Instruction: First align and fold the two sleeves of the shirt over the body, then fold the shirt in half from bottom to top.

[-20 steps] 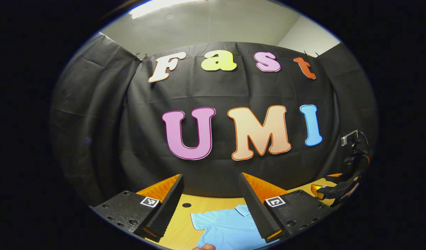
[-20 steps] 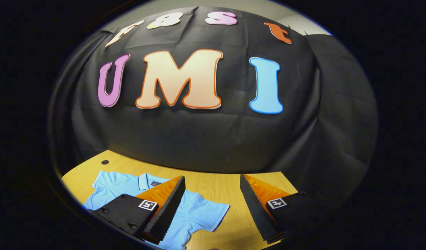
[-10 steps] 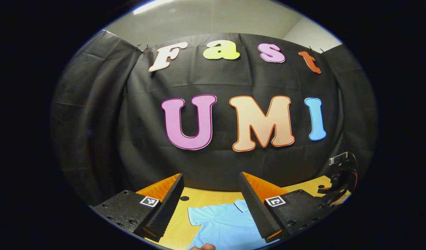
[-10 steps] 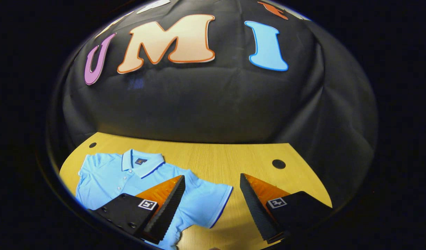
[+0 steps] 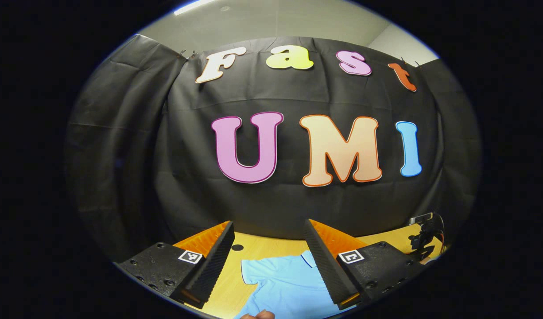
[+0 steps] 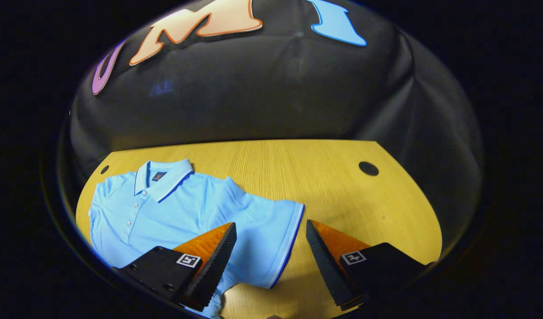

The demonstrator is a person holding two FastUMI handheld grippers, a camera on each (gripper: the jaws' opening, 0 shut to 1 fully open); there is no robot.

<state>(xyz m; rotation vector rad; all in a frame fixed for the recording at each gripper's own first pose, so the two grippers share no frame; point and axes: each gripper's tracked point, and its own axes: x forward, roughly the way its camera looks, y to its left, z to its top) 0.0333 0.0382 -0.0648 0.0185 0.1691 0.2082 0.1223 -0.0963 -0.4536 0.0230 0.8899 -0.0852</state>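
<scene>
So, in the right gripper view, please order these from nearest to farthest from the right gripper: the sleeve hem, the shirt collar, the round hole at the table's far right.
From the right gripper:
1. Sleeve hem, between its open fingers.
2. Shirt collar, far left.
3. Round hole, far right; its rank against the collar is too close to call.

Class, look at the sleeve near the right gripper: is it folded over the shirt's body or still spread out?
Spread out. The sleeve lies flat on the table, pointing away from the shirt body.

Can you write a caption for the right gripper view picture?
Open hand-held gripper above a blue shirt's sleeve on the table.
</scene>
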